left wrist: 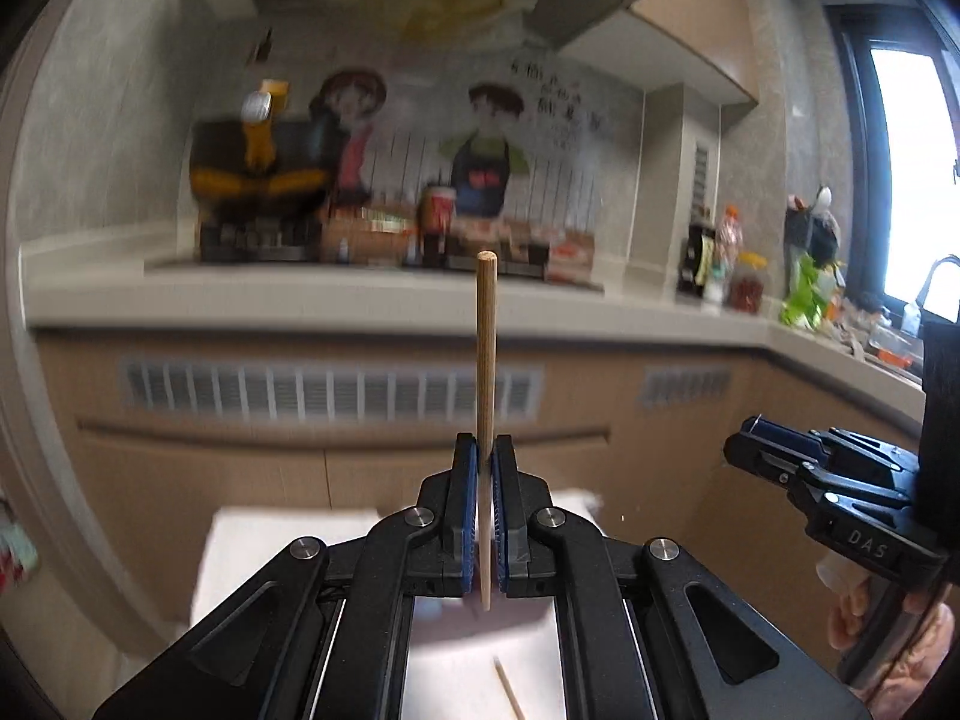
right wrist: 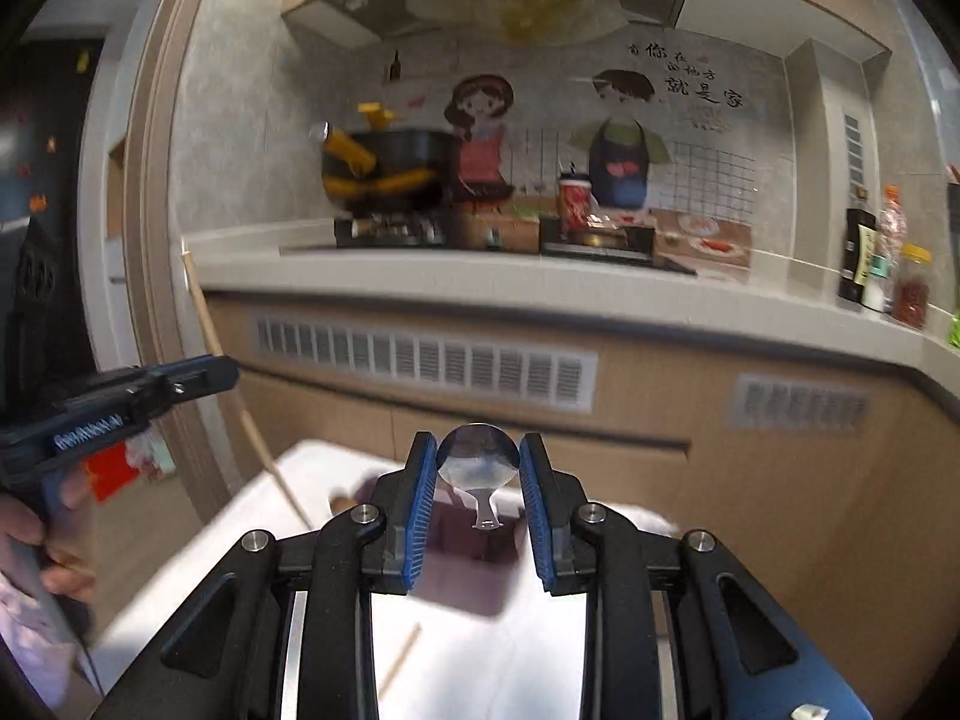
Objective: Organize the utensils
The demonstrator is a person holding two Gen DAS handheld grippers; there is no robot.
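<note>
My left gripper (left wrist: 485, 462) is shut on a wooden chopstick (left wrist: 486, 360) that stands upright between its blue pads. The same chopstick (right wrist: 240, 402) shows in the right wrist view, slanting down from the left gripper (right wrist: 198, 375). My right gripper (right wrist: 477, 462) is shut on the round bowl of a metal spoon (right wrist: 478, 461), held by its edges with the neck pointing down. The right gripper also shows at the right of the left wrist view (left wrist: 744, 447). A second chopstick (left wrist: 509, 687) lies on the white table (left wrist: 252, 546) below; it also shows in the right wrist view (right wrist: 401, 657).
A grey kitchen counter (right wrist: 540, 288) runs across ahead, with a black wok (right wrist: 384, 165) on a stove, a red cup (right wrist: 573, 201) and bottles (right wrist: 882, 258) at the right. Cabinet fronts with vents (right wrist: 426, 360) stand below. A dark mauve object (right wrist: 468, 558) lies on the table.
</note>
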